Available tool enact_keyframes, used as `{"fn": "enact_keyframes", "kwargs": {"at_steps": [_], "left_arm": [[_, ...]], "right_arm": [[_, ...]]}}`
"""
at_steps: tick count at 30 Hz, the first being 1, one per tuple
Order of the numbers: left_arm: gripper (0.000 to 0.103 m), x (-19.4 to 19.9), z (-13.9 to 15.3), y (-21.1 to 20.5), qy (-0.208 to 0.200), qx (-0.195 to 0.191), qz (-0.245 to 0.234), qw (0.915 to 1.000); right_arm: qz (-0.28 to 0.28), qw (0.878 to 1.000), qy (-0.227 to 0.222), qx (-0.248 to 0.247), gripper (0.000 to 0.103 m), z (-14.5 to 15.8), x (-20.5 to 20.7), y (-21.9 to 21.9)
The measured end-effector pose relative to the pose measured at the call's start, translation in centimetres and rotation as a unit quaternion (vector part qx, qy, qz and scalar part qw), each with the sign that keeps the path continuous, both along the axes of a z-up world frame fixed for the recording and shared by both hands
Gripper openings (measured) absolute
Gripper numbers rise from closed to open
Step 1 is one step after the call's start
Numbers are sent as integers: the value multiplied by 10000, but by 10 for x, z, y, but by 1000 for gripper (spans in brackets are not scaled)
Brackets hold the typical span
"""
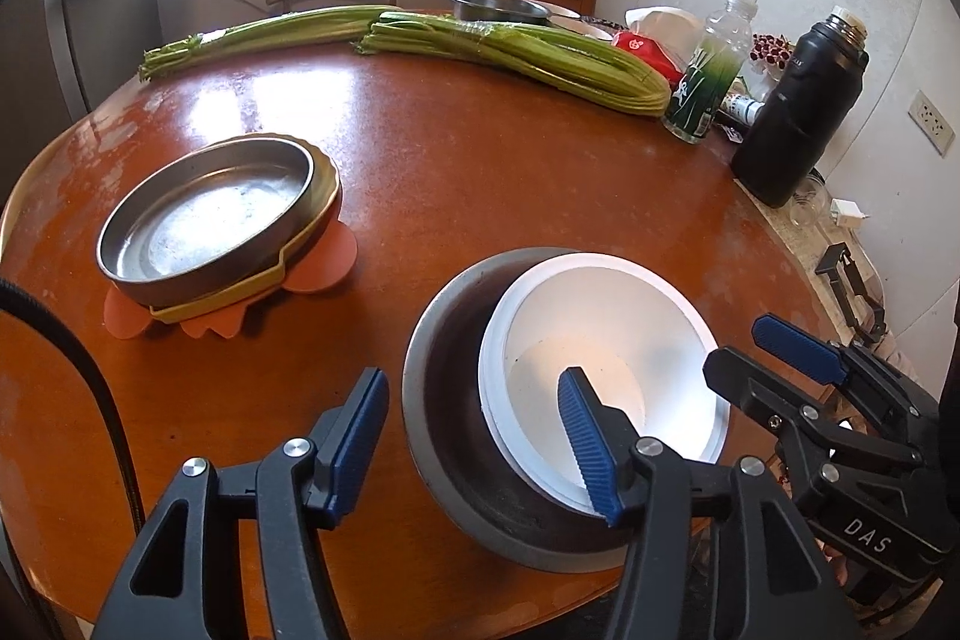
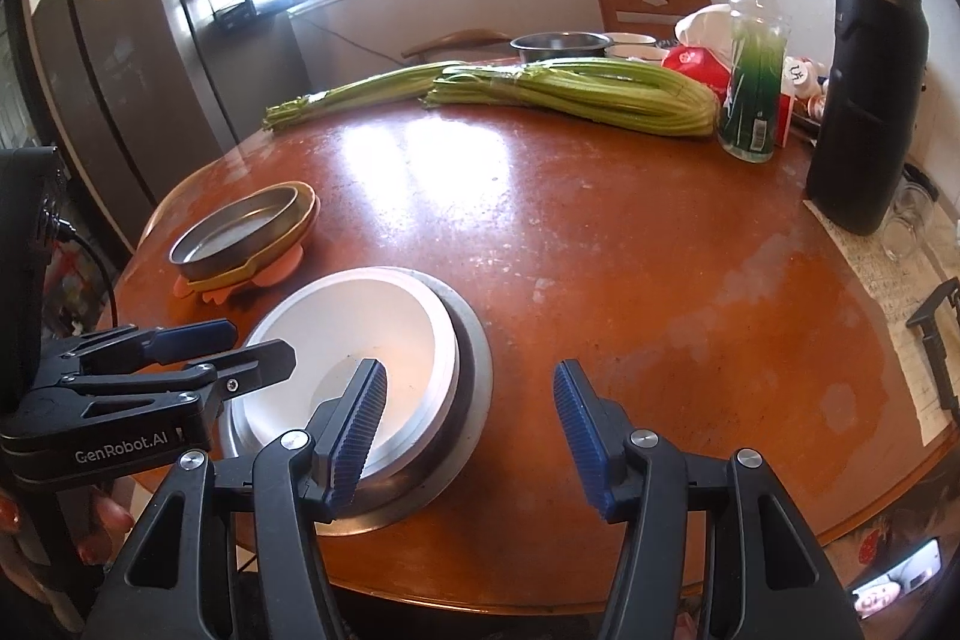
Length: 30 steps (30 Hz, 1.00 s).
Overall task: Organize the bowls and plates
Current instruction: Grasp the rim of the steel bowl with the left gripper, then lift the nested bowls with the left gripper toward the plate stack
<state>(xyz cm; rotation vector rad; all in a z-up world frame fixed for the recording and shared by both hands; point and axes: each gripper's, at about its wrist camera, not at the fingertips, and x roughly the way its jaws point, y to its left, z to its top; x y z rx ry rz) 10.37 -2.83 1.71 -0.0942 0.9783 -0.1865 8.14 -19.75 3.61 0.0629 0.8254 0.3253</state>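
Bowls sit nested near my tabletop [image 2: 600,244] edge: white bowl [image 1: 606,340] tilted inside steel bowl [image 1: 444,400]. Both tools gape wide, holding nothing, left tool [image 1: 474,436] and right tool [image 2: 471,436] flanking them. I'd nudge the white bowl level before stacking elsewhere.

Right hand-held gripper [image 2: 471,442] hangs over the round brown tabletop [image 2: 600,280] with its jaws spread wide, holding nothing. A white bowl [image 2: 360,340] sits nested in a metal bowl [image 2: 474,370], left blue fingertip over its rim. The left hand-held gripper [image 2: 207,346] pokes in from the left. Farther back there's a steel pan [image 2: 240,232] on yellow and orange plates, plus celery [image 2: 570,94].
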Motion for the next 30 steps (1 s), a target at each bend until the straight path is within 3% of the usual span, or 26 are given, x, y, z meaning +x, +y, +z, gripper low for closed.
{"fn": "enact_keyframes", "kwargs": {"at_steps": [12,15,19,30], "left_arm": [[59,7,-18,-6,186,55,54,9998],[61,9,-21,-6,220,28,67,9997],[61,11,-25,-8,274,54,63,9996],[63,16,-35,-1,384,-300,42,9988]], "right_arm": [[124,9997,168,120,60,-14,2,2],[126,9995,242,172,69,-18,4,1],[171,9989,323,297,69,-22,6,0],[477,9950,629,615,66,-33,15,10]]}}
